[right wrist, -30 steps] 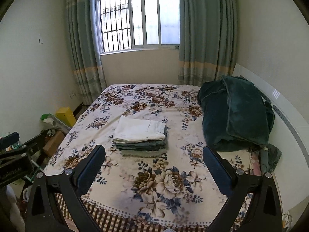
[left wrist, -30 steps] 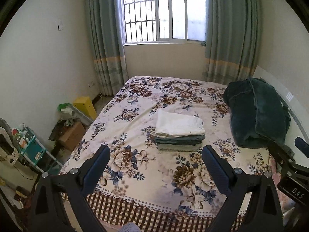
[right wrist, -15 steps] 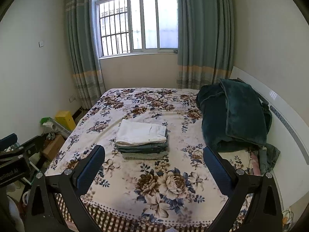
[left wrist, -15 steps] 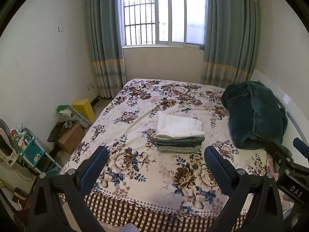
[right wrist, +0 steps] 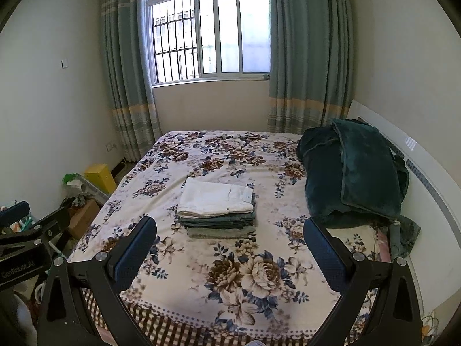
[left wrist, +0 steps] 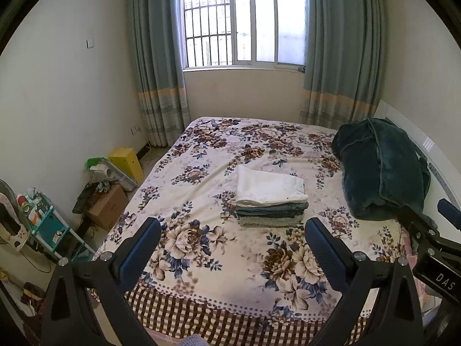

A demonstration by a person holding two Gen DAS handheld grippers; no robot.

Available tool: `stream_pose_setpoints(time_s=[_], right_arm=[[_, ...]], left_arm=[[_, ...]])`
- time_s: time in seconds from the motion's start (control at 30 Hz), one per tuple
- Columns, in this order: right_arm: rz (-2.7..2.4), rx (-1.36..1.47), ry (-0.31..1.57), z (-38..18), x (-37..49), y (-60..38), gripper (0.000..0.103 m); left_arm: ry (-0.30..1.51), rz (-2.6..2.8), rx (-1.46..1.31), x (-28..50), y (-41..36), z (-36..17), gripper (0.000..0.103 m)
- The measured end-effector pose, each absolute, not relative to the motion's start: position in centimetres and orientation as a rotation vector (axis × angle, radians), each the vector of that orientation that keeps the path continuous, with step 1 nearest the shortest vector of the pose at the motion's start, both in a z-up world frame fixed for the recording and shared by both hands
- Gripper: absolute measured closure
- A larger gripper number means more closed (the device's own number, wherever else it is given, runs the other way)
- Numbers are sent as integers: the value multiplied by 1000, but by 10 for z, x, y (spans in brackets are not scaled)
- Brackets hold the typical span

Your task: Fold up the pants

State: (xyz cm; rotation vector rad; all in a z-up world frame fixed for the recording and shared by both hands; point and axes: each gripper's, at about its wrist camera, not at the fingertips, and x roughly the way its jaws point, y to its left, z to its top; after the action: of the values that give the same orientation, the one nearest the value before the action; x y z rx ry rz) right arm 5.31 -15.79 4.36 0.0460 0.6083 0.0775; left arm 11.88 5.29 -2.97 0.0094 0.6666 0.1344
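Both grippers pulled back, jaws wide, empty

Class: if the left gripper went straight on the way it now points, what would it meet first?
Probably the stack of folded pants on the bed, straight ahead of the open left gripper; depth is uncertain.

lower pants in stack mostly hidden; bed near edge cut off

1. One stack of folded pants; one white pair on top, darker pairs beneath, number unclear.
2. One dark green blanket.
3. One bed.
4. Two curtains.
5. One window.
6. One yellow box.
7. Two tools: left tool, right tool.
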Motion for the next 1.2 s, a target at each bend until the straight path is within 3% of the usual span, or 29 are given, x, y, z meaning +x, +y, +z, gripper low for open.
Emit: stream_pose_setpoints(time_s=[1.2], right_arm=[[97, 55, 608, 37, 61, -148, 0]], left_arm=[[647, 123, -1, 120, 59, -18, 1]])
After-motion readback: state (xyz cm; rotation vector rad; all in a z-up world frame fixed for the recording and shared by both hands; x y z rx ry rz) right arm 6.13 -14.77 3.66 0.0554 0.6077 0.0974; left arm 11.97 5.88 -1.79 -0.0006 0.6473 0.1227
